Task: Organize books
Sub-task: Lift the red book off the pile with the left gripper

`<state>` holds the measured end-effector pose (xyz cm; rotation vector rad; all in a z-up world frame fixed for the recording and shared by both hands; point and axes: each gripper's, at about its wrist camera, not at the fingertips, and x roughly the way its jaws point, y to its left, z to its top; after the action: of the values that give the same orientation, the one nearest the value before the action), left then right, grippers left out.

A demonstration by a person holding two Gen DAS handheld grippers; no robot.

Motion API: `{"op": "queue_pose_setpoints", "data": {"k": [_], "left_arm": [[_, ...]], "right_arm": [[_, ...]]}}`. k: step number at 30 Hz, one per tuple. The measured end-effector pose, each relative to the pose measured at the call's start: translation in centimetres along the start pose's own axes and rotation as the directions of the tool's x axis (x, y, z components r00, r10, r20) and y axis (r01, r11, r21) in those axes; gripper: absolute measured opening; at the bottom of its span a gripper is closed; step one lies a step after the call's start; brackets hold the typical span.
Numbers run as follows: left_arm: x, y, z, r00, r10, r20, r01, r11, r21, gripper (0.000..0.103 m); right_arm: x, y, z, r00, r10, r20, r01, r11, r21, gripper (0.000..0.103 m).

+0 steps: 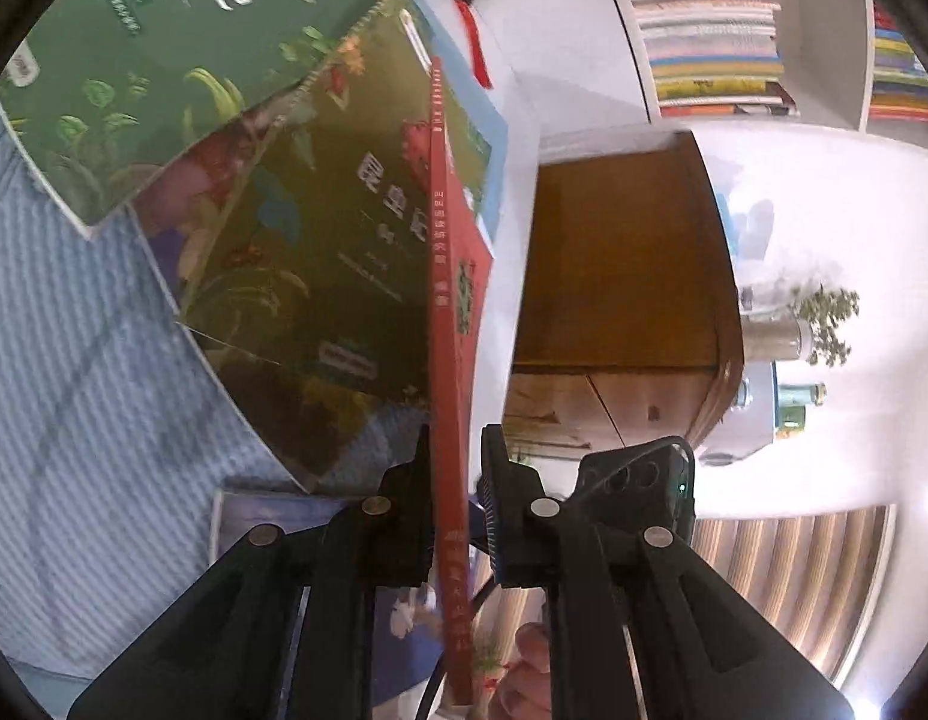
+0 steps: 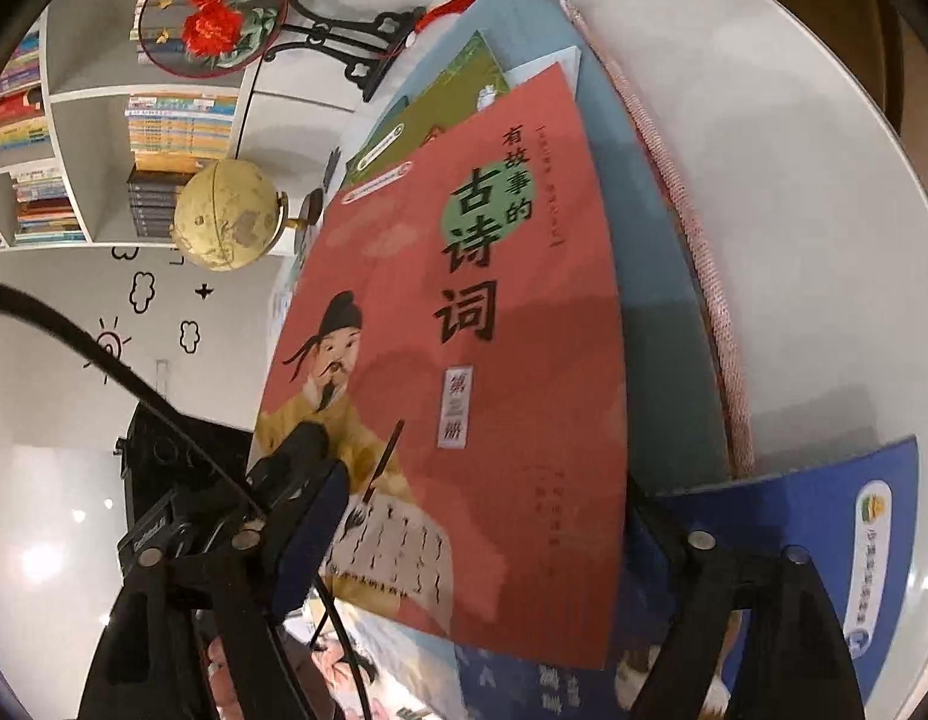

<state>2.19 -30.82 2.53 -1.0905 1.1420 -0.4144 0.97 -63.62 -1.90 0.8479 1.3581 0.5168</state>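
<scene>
On a white table [image 2: 793, 192], two green books [image 1: 158, 60] lie overlapping on a blue cloth [image 1: 74, 360] at the left. The left gripper [image 1: 455, 510] is clamped on a thin red book [image 1: 449, 324], held on edge above them. The right gripper [image 2: 481, 540] stands wide, its jaws either side of that red book's cover, not pressing it.

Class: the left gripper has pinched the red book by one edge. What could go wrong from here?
1. The left gripper clamps the red book only at its edge; it may sag or slip.
2. The right gripper stands open around the same book and might knock it.
3. Lifting could disturb the overlapping green books.
</scene>
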Motion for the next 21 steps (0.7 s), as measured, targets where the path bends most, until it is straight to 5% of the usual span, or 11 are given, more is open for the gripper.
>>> {"op": "queue_pose_setpoints", "data": {"k": [2,5,12,15,18,21], "left_arm": [[-0.3,0.6,0.1,1.000,-0.019,0.003,0.019,0.999,-0.035,0.010],[-0.4,1.1,0.4,0.998,-0.056,0.007,0.057,0.993,-0.100,0.010],[-0.5,0.3,0.3,0.991,-0.137,0.006,0.136,0.982,-0.133,0.010],[-0.2,0.5,0.5,0.992,-0.126,-0.003,0.124,0.982,-0.144,0.010],[-0.4,0.3,0.4,0.999,-0.032,-0.005,0.032,0.995,-0.094,0.010],[-0.2,-2.4,-0.5,0.978,0.207,0.024,-0.208,0.968,0.141,0.010]], "right_arm": [[0.0,-0.6,0.2,1.000,0.022,-0.014,-0.022,1.000,0.020,0.058],[-0.2,-1.3,0.3,0.997,0.074,-0.033,-0.072,0.996,0.061,0.057],[-1.0,-1.3,0.7,0.987,0.157,-0.039,-0.154,0.985,0.074,0.071],[-1.2,-0.4,0.7,0.985,0.171,-0.027,-0.170,0.984,0.042,0.054],[-1.7,1.1,0.2,0.997,0.075,-0.014,-0.076,0.996,-0.056,0.041],[-1.9,3.9,-1.0,0.994,-0.107,0.019,0.108,0.965,-0.239,0.039]]}}
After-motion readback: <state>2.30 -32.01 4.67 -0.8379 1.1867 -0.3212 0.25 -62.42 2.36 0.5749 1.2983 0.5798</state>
